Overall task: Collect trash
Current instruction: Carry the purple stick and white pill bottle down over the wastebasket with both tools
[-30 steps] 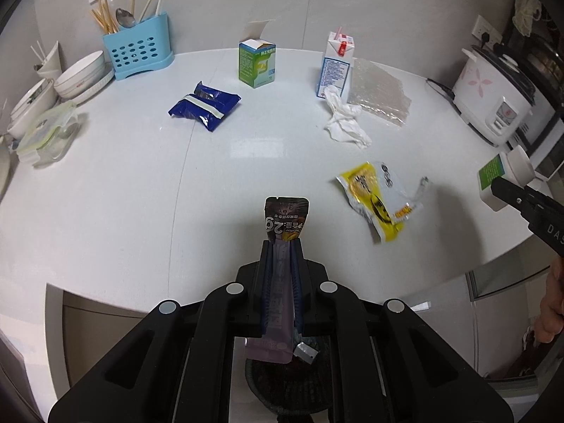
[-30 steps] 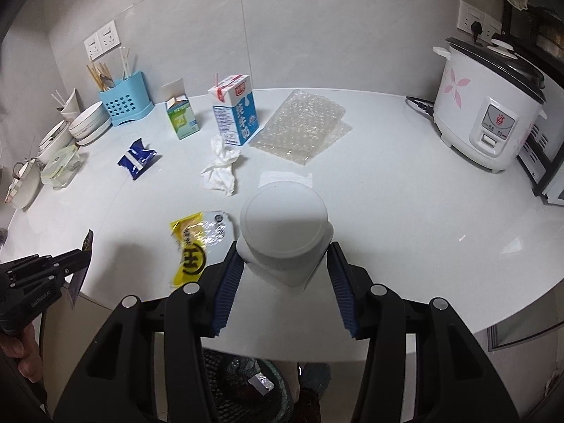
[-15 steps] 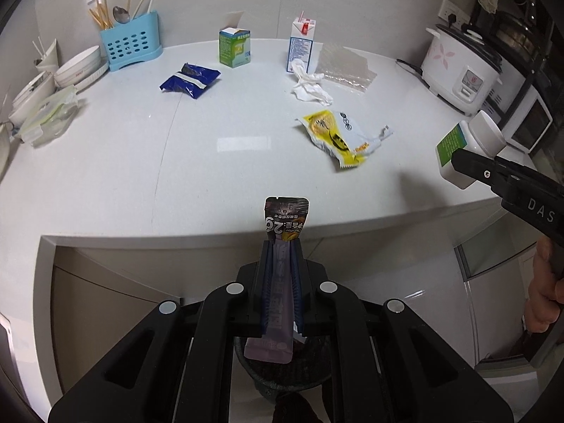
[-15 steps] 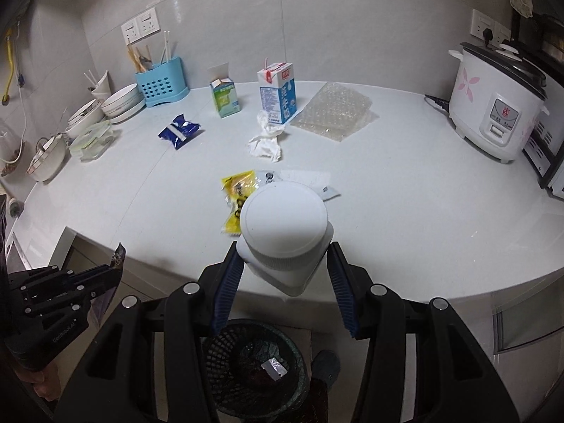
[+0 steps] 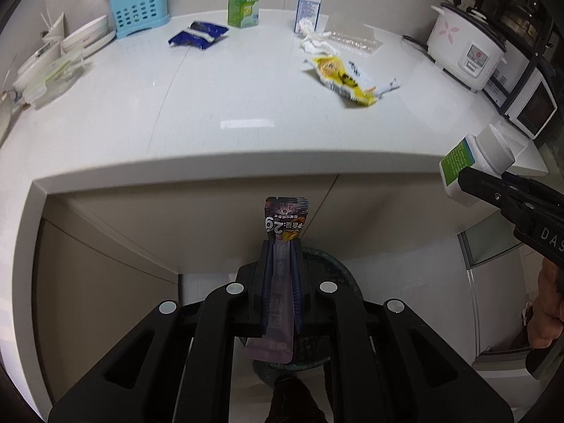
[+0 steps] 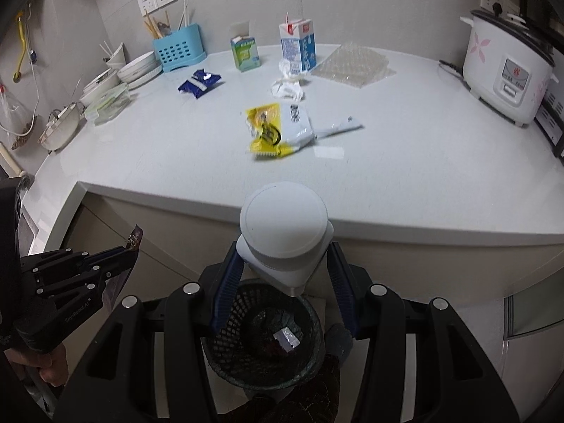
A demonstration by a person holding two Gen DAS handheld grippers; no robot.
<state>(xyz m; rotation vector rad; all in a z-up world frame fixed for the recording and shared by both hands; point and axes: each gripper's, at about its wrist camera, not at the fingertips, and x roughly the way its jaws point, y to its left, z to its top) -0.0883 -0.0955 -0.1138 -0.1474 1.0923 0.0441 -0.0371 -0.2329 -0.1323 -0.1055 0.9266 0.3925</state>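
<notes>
**Trash held over the bin in both tongs**

Tongs on the left (image 5: 281, 246) pinched a purple snack packet (image 5: 284, 222) between the two fingers, its printed end sticking up past the tips. In the left wrist view they hung off the edge of the white tabletop (image 5: 211, 105), with the dark rim of the bin (image 5: 343, 275) showing below them. On the tabletop lay a yellow wrapper (image 5: 343, 77), a blue wrapper (image 5: 197, 35), a crumpled tissue (image 5: 315, 42) and two cartons. At the right edge the right tongs (image 5: 472, 179) held a white bottle (image 5: 476, 162).

In the right wrist view the right tongs (image 6: 283, 264) gripped the white bottle (image 6: 283, 225) by its sides, cap toward the camera, above the black mesh bin (image 6: 264, 338) on the floor. The left tongs (image 6: 121, 252) hung just beside it, packet (image 6: 134, 239) clamped.
</notes>
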